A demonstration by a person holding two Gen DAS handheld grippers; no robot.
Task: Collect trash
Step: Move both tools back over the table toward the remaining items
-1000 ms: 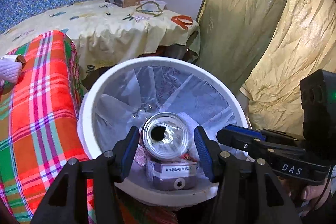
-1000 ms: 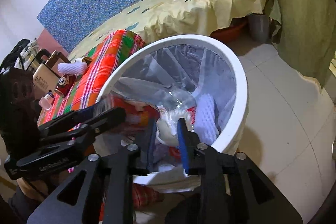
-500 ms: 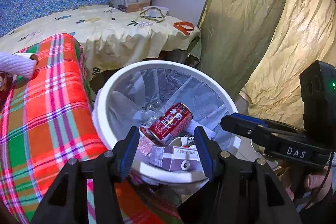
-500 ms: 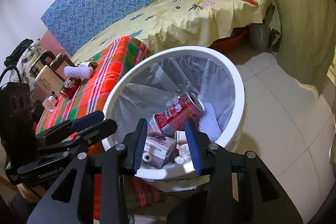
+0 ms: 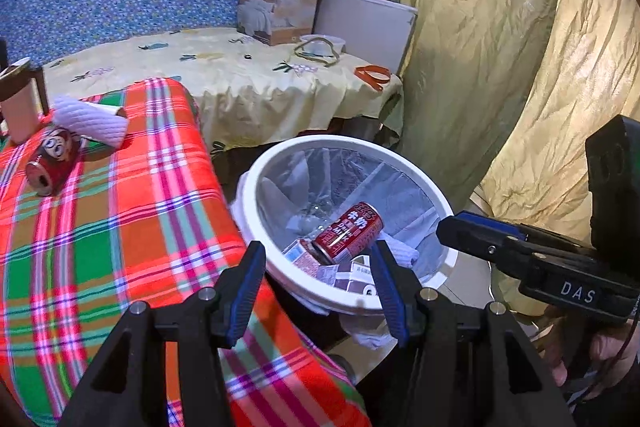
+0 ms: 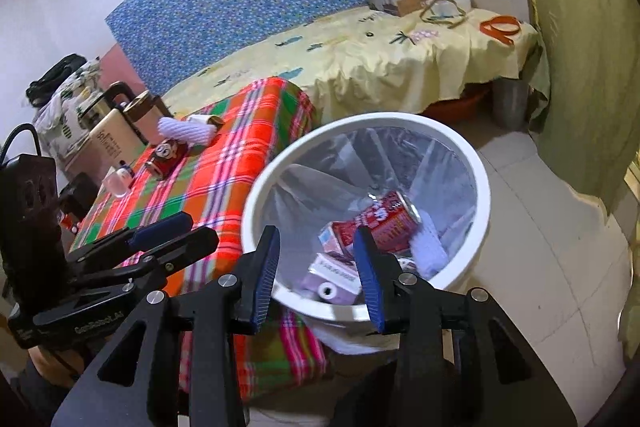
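The white bin (image 5: 444, 259) now sits farther from both grippers than a second ago. The red can (image 5: 347, 233), then between the left gripper (image 5: 318, 283) fingers, lies inside it. Left gripper and right gripper (image 6: 318, 271) both stand apart, empty.

Both grippers are black with blue ribbed pads and silver screws: left gripper (image 5: 318, 285), right gripper (image 6: 316, 275). The right's side reads "DAS"; a black cable trails from the left.
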